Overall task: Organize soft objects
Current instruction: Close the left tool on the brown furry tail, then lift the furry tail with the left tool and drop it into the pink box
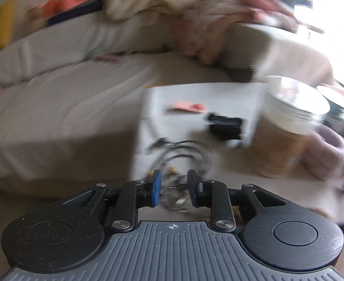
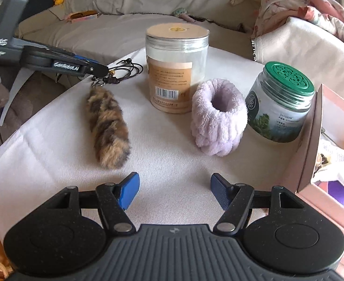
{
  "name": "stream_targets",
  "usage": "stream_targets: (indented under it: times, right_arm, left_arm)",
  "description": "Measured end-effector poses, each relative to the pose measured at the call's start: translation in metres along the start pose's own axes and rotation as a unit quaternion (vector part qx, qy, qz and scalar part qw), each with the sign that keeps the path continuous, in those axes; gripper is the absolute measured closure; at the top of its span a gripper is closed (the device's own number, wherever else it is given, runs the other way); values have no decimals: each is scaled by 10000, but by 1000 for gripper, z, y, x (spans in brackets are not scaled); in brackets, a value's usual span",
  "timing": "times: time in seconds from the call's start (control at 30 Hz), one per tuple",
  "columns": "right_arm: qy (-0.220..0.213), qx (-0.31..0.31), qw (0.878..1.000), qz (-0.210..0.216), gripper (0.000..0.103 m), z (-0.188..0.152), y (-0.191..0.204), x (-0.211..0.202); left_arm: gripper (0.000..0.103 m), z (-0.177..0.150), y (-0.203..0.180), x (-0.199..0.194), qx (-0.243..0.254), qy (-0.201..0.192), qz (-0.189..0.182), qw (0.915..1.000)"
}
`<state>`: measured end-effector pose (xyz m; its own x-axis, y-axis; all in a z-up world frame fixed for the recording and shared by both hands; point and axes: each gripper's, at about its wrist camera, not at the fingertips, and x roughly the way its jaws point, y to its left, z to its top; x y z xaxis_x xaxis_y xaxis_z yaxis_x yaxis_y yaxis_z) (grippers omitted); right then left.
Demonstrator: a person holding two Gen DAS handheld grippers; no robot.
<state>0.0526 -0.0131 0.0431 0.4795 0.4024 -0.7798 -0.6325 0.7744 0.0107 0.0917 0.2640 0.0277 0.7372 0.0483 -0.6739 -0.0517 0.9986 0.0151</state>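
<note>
Fingers [image 1: 156, 188] of left gripper [image 1: 173, 188] frame blurred cords [image 1: 183, 149]; fur tail [image 2: 107, 126] unseen there.

Black linkage arms, silver screws, blue-padded jaws, ribbed grey housing [image 2: 172, 253]

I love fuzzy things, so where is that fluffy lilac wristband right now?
In the right wrist view, the fluffy lilac wristband stands on the white cloth, between the tall clear jar and the green-lidded jar.
</note>
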Motion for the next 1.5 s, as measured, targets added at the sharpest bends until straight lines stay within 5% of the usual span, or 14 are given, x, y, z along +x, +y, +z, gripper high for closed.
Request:
stream_targets:
  times: [0.13, 0.4, 0.57, 0.63, 0.73, 0.83, 0.97, 1.3, 1.43, 1.5]
  right_arm:
    - [-54, 67, 10000, -4, 33, -3, -1, 0]
    - [-182, 131, 9997, -64, 24, -5, 2, 3]
    - [-240, 136, 9996, -61, 24, -8, 3, 1]
    - [-264, 132, 9996, -49, 23, -9, 2, 1]
    - [-303, 157, 9994, -21, 20, -10, 3, 2]
    - [-383, 175, 9991, -54, 18, -11, 6, 3]
    - [-439, 169, 9989, -55, 17, -14, 9, 2]
    - [-658, 172, 9977, -70, 17, -30, 11, -6]
    - [-691, 181, 9974, -71, 15, -31, 11, -6]
    - [-673, 154, 9976, 32, 6, -31, 11, -4]
  left_arm:
    - [77, -5, 16, 6, -822, 216, -72, 9964]
    - [73, -11, -12, 8, 64, 169, -572, 9982]
    - [74, -8, -4, -7, -691, 263, -646, 9952]
    - [74, -9, 7, -16, -1322, 449, -768, 9872]
    - [74, -17, 19, -18, -2169, 933, -1255, 9636]
    - [74, -21, 17, -10, -2575, 1131, -1483, 9481]
    - [74, -14, 1, 4, -2458, 996, -1363, 9545]
    - [74, 9, -47, 30, -948, 254, -395, 9944]
    - [73, 6, -61, 28, -57, 176, -217, 9996]
    - [73, 3, -65, 27, 304, 111, -223, 9992]
